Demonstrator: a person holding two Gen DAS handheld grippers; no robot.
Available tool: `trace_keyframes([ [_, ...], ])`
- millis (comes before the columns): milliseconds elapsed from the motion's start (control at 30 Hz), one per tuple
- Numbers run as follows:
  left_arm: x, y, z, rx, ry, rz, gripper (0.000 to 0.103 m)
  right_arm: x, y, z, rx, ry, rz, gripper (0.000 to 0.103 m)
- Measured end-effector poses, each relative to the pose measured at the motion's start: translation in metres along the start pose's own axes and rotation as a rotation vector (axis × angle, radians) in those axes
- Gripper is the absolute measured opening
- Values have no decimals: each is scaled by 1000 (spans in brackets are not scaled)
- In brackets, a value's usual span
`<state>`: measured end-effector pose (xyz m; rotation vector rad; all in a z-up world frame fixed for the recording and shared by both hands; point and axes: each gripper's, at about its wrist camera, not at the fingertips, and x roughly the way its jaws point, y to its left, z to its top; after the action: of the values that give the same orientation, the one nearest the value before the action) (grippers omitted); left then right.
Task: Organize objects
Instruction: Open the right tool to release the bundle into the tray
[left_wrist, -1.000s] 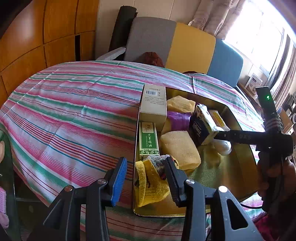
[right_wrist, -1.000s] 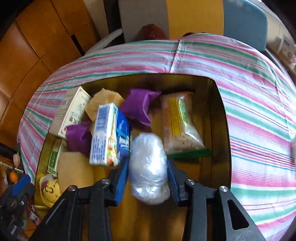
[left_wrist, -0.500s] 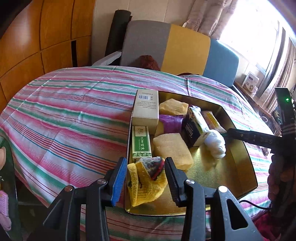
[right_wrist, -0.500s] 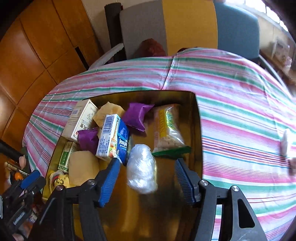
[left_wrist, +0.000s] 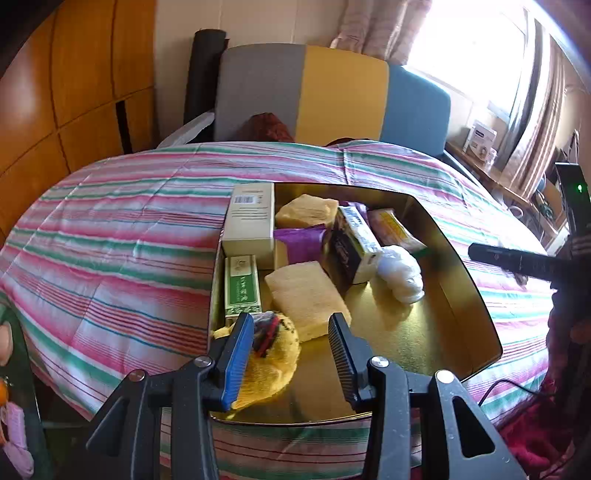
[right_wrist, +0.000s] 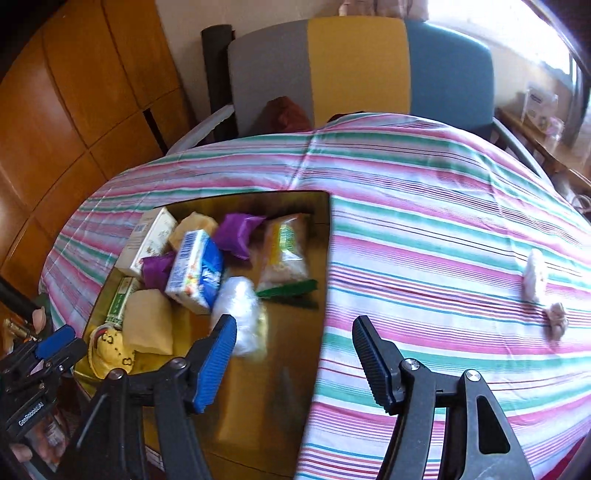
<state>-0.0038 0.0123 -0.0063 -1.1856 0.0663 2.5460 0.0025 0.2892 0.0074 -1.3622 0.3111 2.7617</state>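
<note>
Striped cloth (left_wrist: 110, 258) is covering the desk, where the gold tray (left_wrist: 458, 280) is being filled; a white plastic bundle (right_wrist: 238, 306) is lying inside, released by the right tool (right_wrist: 291, 363), whose jaws have just been opening. The left tool (left_wrist: 291, 354) is being held apart beside a yellow sock (left_wrist: 273, 362), unclamped.

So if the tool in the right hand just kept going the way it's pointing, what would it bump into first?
Probably the gold tray at its right-hand edge, where it borders the striped tablecloth. The right tool is open with nothing between its fingers; the white plastic bundle sits just left of that line. Depth is uncertain.
</note>
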Motion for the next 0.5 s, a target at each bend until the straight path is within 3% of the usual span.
trace_keyframes([
  [500,4,-42,10,113,5,-37,42,-26,-110,6,160,-34,-150,68],
])
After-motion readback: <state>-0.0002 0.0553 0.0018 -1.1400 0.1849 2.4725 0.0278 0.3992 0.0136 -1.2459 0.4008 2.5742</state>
